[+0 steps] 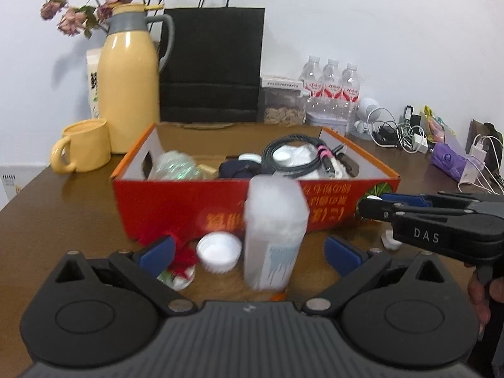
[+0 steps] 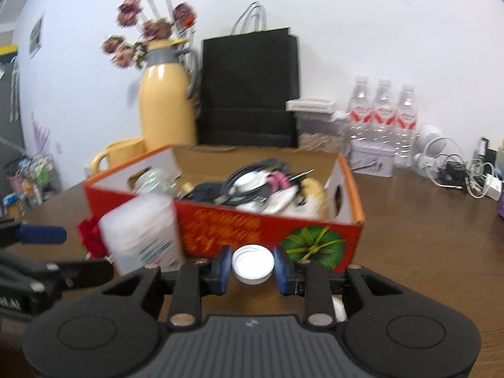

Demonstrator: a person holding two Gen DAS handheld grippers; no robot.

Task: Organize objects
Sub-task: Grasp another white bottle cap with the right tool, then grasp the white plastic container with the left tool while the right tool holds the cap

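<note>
1. My right gripper (image 2: 253, 266) is clamped on a white cap (image 2: 253, 264); both blue pads press its rim, open side up, just in front of the red box (image 2: 220, 230).
2. My left gripper (image 1: 249, 253) stands wide apart, holding nothing. A translucent white bottle (image 1: 274, 233) stands upright on the table between its pads, touching neither that I can see; the bottle is blurred.
3. Just left of the bottle, a second white cap (image 1: 219, 251) sits on the table (image 1: 63, 214), open side up. Beside it, near my left pad, lies something red and fuzzy (image 1: 184, 256); I cannot tell what it is.
4. From the left wrist view, the right gripper comes in from the right edge, near the box's front corner.
5. The box is open-topped and sits just behind the bottle. Inside: a coiled black cable (image 1: 296, 154), a clear crinkled item (image 1: 176, 165), a dark pouch, white round pieces.
6. Behind the box: a yellow jug (image 1: 129, 94) with a yellow mug (image 1: 83, 145) beside it, dried flowers, a black bag (image 1: 214, 66).
7. To the right along the wall: three water bottles (image 1: 330, 85), then tangled chargers and cables (image 1: 397, 132).
</note>
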